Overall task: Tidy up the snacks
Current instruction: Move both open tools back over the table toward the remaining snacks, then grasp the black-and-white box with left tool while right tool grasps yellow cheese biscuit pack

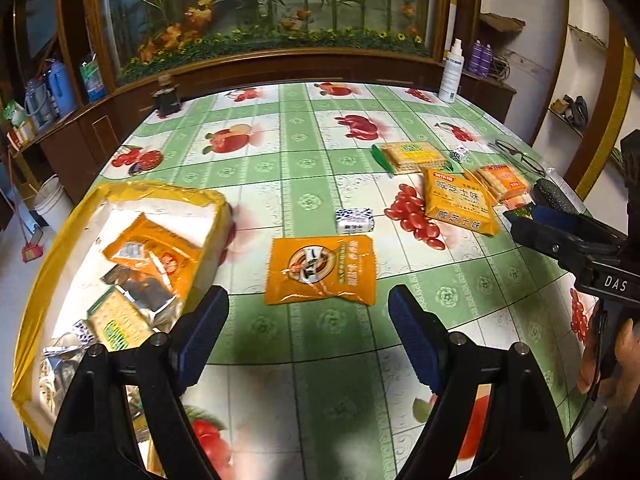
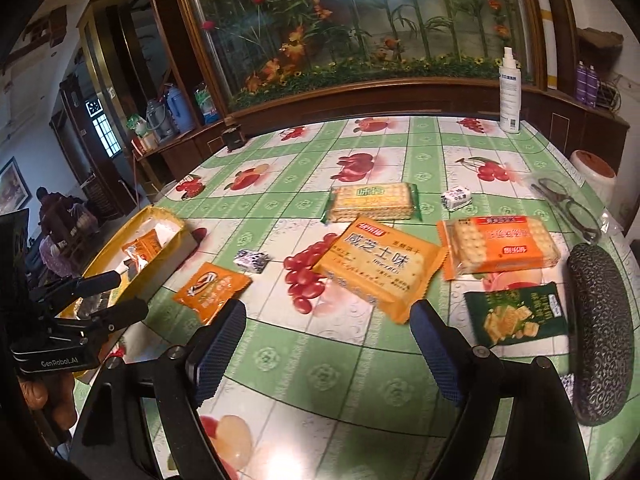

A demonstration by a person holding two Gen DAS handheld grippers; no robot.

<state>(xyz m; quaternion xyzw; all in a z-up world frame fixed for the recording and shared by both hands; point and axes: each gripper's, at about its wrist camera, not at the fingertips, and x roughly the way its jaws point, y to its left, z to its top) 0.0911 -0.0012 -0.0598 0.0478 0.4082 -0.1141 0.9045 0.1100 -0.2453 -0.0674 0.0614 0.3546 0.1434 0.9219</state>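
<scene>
My left gripper (image 1: 308, 304) is open and empty, just short of an orange sachet (image 1: 320, 270) lying flat on the table. To its left stands a yellow box (image 1: 160, 192) holding several snack packs. My right gripper (image 2: 328, 312) is open too, with nothing between its fingers, and a large orange cracker pack (image 2: 380, 268) lies just ahead of it. Around that pack lie a green cracker pack (image 2: 374, 202), an orange-red cracker pack (image 2: 500, 248), a dark green snack bag (image 2: 516, 316) and two small wrapped candies (image 2: 250, 260) (image 2: 456, 198).
A black textured glasses case (image 2: 600, 336) lies at the table's right edge, with spectacles (image 2: 572, 208) behind it. A white spray bottle (image 2: 510, 92) stands at the far right corner and a small dark jar (image 1: 166, 100) at the far left. A wooden cabinet borders the far side.
</scene>
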